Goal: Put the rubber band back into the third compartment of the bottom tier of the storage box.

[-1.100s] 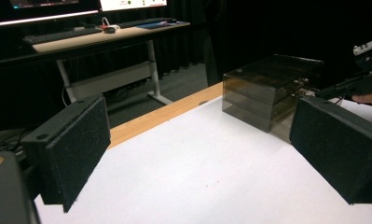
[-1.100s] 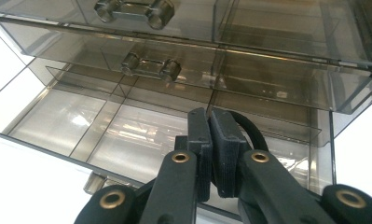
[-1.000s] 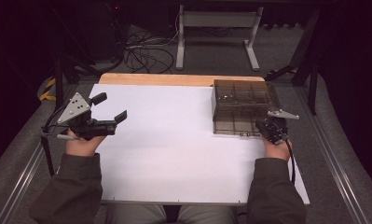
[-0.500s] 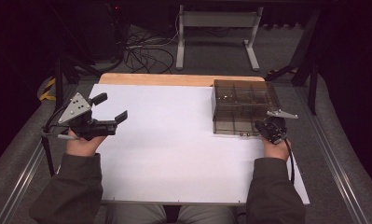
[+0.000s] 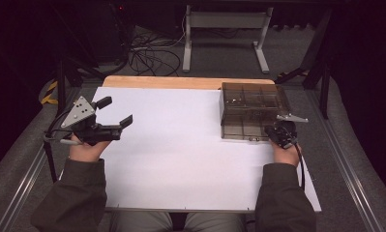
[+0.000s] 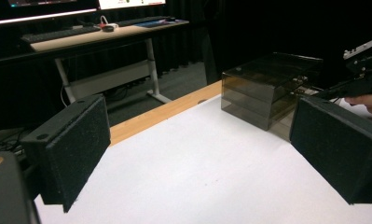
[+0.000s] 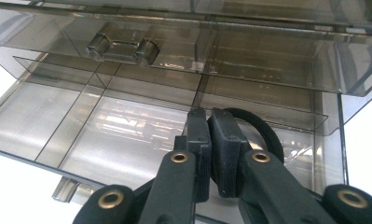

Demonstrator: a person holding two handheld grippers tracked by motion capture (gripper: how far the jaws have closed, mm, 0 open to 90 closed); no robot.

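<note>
From the high view, a white surface with a wooden strip along its far edge carries a smoky transparent box at its far right. The box is divided into compartments and sits with its lid raised. The left gripper is held over the left edge of the surface by the person's left hand, its fingers spread wide apart and grasping nothing. The right gripper is at the near right corner of the box, held by the right hand; from here its fingers are too small to judge.

In the left gripper view, the two black padded fingers stand far apart with bare white surface between them. The box sits ahead to the right, well apart from these fingers, and the other gripper and hand show at its right side. A desk with a keyboard stands in the dark background.

In the right gripper view, the right gripper reaches into the near right compartment of the box. Its fingers are clenched close together on a black elastic band, whose loop curves out to the right of them inside that compartment. The lid's latch shows above on the left.
</note>
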